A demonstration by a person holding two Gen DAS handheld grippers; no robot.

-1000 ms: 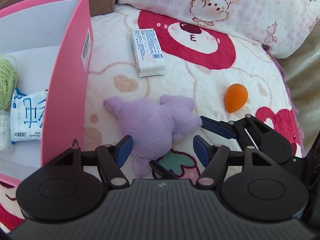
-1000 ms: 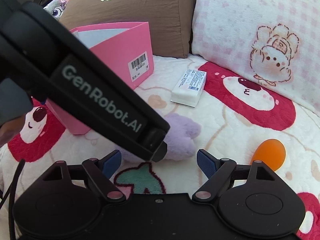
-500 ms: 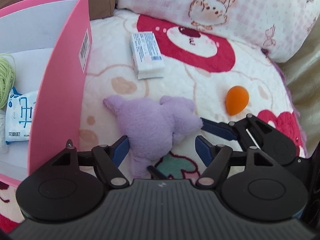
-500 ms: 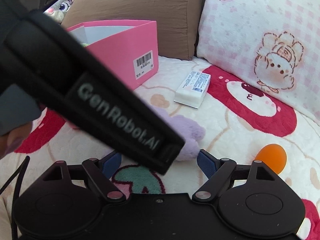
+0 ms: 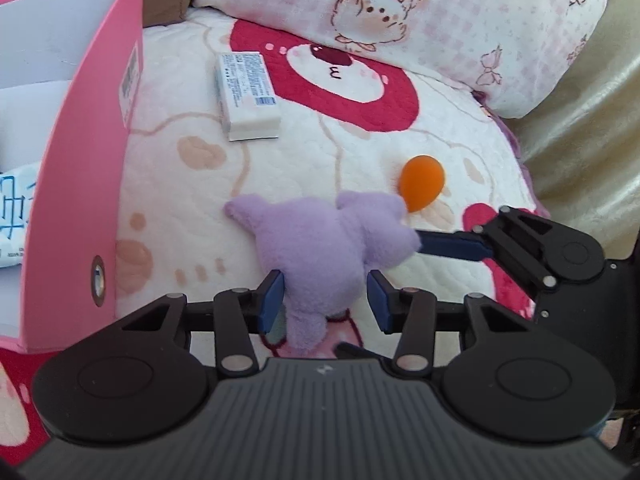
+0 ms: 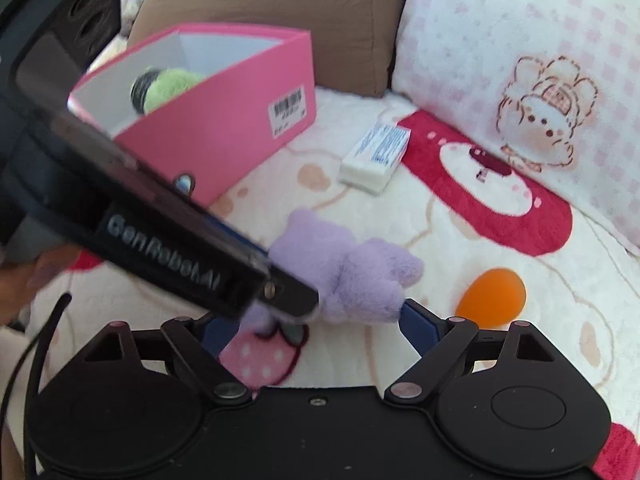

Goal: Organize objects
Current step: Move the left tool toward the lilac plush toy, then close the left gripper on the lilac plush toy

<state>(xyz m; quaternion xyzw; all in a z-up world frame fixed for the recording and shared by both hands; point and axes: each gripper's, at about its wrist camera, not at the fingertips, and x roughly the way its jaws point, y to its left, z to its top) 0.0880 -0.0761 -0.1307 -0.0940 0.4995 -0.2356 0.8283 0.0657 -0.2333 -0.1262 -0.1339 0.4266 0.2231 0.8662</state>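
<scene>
A purple plush toy (image 5: pixel 324 248) lies on the bear-print blanket. My left gripper (image 5: pixel 325 300) is open, with its blue pads on either side of the toy's lower part; I cannot tell whether they touch it. The toy also shows in the right wrist view (image 6: pixel 352 276). My right gripper (image 6: pixel 316 330) is open just behind the toy, and its right fingertip (image 5: pixel 452 246) reaches the toy's right side. An orange egg-shaped sponge (image 5: pixel 422 188) lies beyond the toy. A white packet (image 5: pixel 248 94) lies further back. The pink box (image 5: pixel 80 184) stands at the left.
The pink box (image 6: pixel 224 120) holds a green yarn ball (image 6: pixel 168 88) and a blue-and-white wipes pack (image 5: pixel 14 216). A pink checked pillow (image 5: pixel 400 12) and a brown pillow (image 6: pixel 272 20) line the back. The left gripper's body (image 6: pixel 132 208) crosses the right wrist view.
My left gripper has moved forward so its pads now flank the purple toy. My right gripper has come closer to the toy from the right. Both stay open.
</scene>
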